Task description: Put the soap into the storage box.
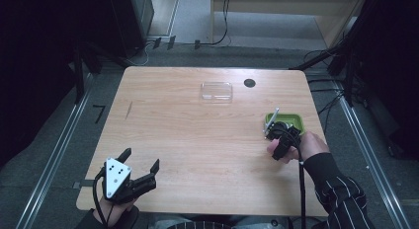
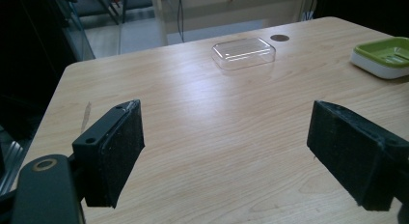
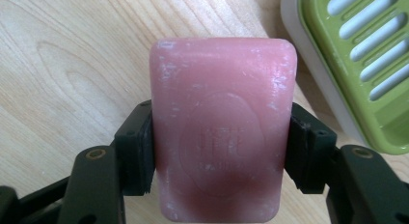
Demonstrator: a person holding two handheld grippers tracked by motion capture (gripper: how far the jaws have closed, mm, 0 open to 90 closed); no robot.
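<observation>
**Holding pink soap beside the green dish**

Resting at the near left corner of the counter (image 1: 197,155), the left hand-held gripper (image 1: 142,160) has its jaws spread wide apart with nothing between them; in the left gripper view its two black pads (image 2: 115,151) frame bare wood. Farther back, near the middle of the far edge, lies a clear lid (image 1: 216,91), flat on the counter, with a small dark disc (image 1: 249,83) just to its right. On the right side, the right hand-held gripper (image 1: 274,131) is clamped on a bar of pink soap (image 3: 222,127): in the right gripper view the pads press on both long sides of the bar, its stamped face towards the camera. The soap sits just beside the green dish (image 3: 357,64), above the wood and not over the dish's slotted tray. The dish stands near the counter's right edge.
</observation>
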